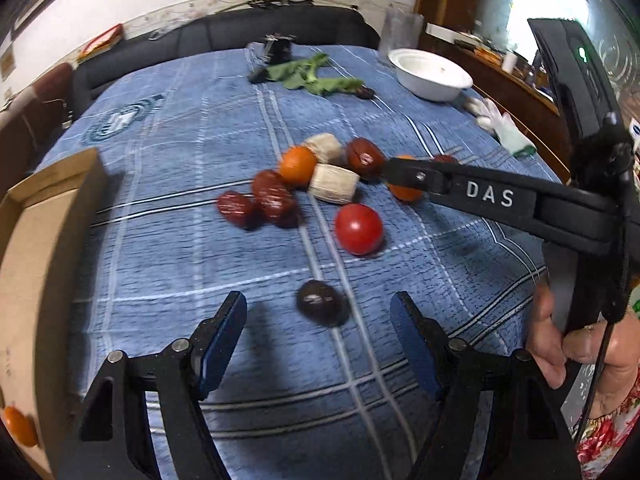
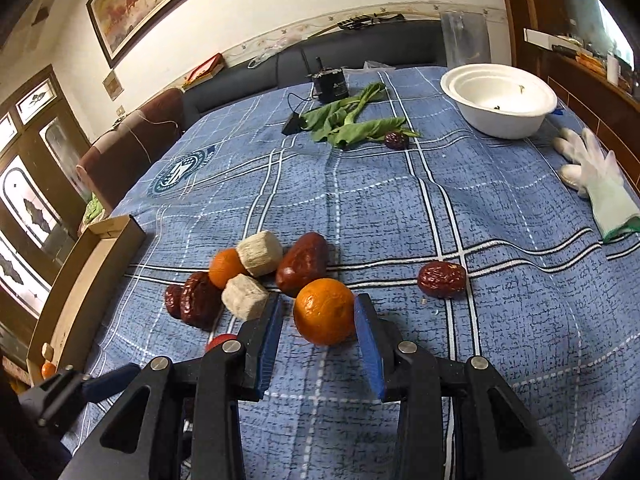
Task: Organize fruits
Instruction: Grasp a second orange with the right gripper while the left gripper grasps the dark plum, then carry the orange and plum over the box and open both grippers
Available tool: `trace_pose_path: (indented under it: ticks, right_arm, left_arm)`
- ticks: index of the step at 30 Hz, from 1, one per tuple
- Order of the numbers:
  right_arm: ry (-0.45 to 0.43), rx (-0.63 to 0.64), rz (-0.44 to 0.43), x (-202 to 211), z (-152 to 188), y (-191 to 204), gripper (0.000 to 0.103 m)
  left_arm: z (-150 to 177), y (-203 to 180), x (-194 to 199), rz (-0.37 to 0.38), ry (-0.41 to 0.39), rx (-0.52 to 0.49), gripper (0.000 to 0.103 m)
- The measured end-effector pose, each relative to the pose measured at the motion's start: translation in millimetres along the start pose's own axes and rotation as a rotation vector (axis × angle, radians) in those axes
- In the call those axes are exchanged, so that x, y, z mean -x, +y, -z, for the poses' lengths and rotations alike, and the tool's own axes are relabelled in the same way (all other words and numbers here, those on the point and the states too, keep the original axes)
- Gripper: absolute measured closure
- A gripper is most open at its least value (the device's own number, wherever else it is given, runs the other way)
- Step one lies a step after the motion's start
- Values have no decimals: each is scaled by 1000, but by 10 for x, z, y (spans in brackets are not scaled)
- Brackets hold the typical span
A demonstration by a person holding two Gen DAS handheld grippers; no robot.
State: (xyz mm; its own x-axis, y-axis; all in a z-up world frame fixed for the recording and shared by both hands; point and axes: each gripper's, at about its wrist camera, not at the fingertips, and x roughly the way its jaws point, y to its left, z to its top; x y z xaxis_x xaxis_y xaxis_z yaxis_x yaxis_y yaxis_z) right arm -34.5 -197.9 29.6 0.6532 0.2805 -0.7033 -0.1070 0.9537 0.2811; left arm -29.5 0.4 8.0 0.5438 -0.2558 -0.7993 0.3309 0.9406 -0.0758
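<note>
Tomato [image 2: 221,340] half hidden behind right gripper [image 2: 316,354] straddling orange [image 2: 325,311]; left gripper [image 1: 318,322] spread.

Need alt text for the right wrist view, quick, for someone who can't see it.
The right gripper straddles an orange on the blue plaid tablecloth, fingers not clearly pressing it. Beyond lie red dates, tan blocks and a white bowl.

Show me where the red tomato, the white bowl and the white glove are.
red tomato [image 1: 358,229], left wrist view, middle of its skin.
white bowl [image 2: 505,125], right wrist view, outer wall near the front.
white glove [image 2: 596,176], right wrist view, palm area.
</note>
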Motion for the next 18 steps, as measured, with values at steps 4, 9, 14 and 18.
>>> trace_pose_path:
  ticks: [4, 9, 14, 18]
  right_arm:
    - [0, -26, 14, -36, 23, -47, 62]
    - [14, -76, -3, -65, 30, -134, 68]
    - [-1, -85, -8, -9, 53, -141, 69]
    - [-18, -80, -13, 38, 71, -133, 69]
  left_arm:
    - [7, -70, -46, 15, -15, -34, 37]
    - [7, 3, -24, 18, -44, -2, 82]
    - [18, 131, 75, 34, -66, 64, 82]
    - [66, 251, 341, 26, -119, 103, 82]
